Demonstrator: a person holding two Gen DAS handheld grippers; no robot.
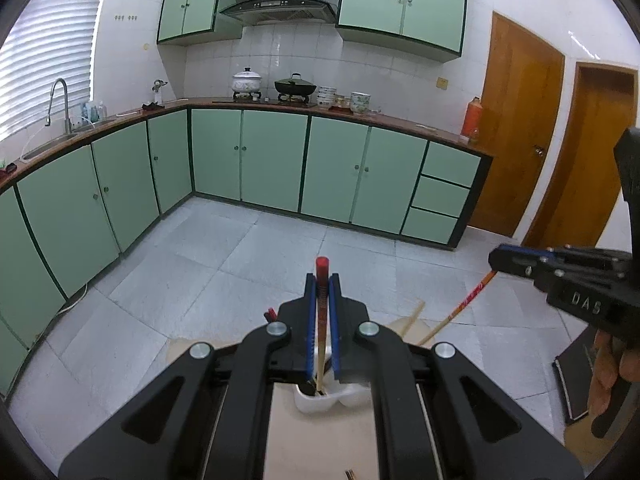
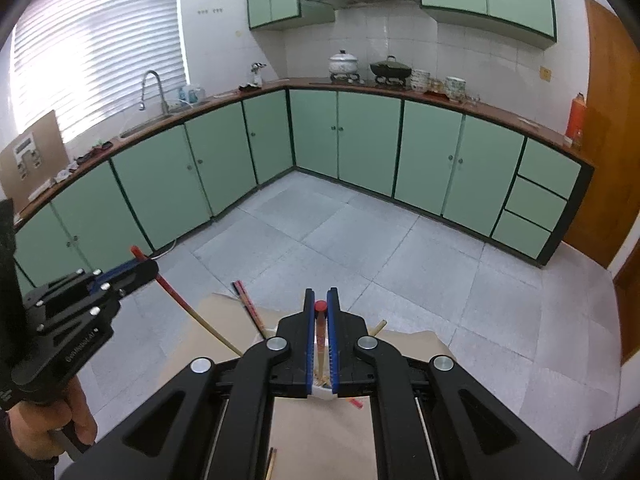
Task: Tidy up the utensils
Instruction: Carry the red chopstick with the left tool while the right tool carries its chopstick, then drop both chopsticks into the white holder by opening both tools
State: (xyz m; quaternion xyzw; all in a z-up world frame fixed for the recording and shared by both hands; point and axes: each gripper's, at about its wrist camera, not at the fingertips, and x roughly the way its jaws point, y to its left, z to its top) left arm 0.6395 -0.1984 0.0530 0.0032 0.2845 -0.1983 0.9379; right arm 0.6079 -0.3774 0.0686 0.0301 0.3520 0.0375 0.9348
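Observation:
In the left wrist view my left gripper [image 1: 322, 280] is shut on a red-topped chopstick [image 1: 322, 266], whose pale lower end reaches down into a white holder [image 1: 340, 400] on the table. My right gripper [image 1: 496, 259] shows at the right, shut on an orange-red chopstick [image 1: 468, 300] that slants down toward the holder. In the right wrist view my right gripper [image 2: 321, 294] grips its red-tipped chopstick [image 2: 320, 306] above the white holder [image 2: 322, 392]. The left gripper [image 2: 150, 267] is at the left with its chopstick [image 2: 176, 296]. More chopsticks [image 2: 246, 298] stick out of the holder.
A beige table top [image 2: 320, 432] lies under both grippers, with a loose chopstick [image 2: 272, 460] near its front edge. Beyond it is tiled floor [image 1: 280, 248], then green cabinets [image 1: 272, 160], a sink [image 1: 60, 136], pots on a stove [image 1: 294, 86] and wooden doors [image 1: 516, 120].

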